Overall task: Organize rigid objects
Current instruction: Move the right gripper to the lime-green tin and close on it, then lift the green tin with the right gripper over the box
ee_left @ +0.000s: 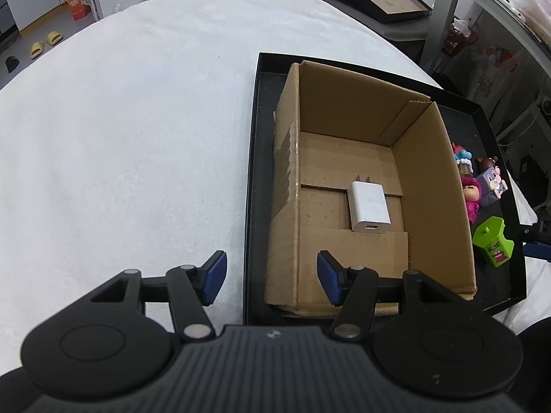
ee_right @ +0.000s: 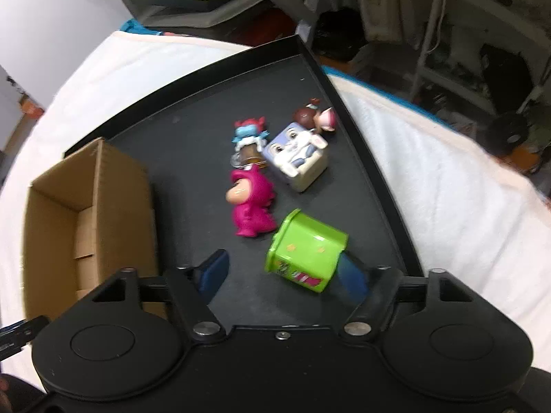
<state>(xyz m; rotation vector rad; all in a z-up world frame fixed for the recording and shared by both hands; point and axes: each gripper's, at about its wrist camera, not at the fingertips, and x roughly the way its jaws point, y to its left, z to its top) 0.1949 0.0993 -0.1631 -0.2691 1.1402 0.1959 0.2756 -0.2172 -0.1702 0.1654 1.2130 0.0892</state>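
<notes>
On a bed or table covered in white fleecy cloth (ee_left: 120,120) sits a shallow black tray (ee_left: 253,137) with a raised rim. An open corrugated cardboard box (ee_left: 437,189) stands in the tray's left part, its flaps gone or folded, clear tape down one outer corner. Flat on the box floor lies a white charger block (ee_left: 368,208), a smooth rounded plastic brick; its long axis runs away from the left camera, prongs at the far end, USB port toward the lens.

To the right of the box, on the bare tray, a cluster of small toys crowds together: a magenta figure (ee_right: 251,206) lying on its side, a blue-and-red figure on a brown base (ee_right: 248,141), a pale cube-shaped toy (ee_right: 298,155) and a brown-haired figure (ee_right: 311,115) by the tray's far rim.

Nearest the right gripper (ee_right: 280,272) is a glossy green bin-shaped toy (ee_right: 304,251), tipped over, its lidded top pointing away to the left. It lies against the right blue pad, while the left pad stands well clear of it; the jaws are spread wide and clamp nothing.

The left gripper (ee_left: 272,275) hovers over the box's near left wall, jaws likewise wide apart and empty.
</notes>
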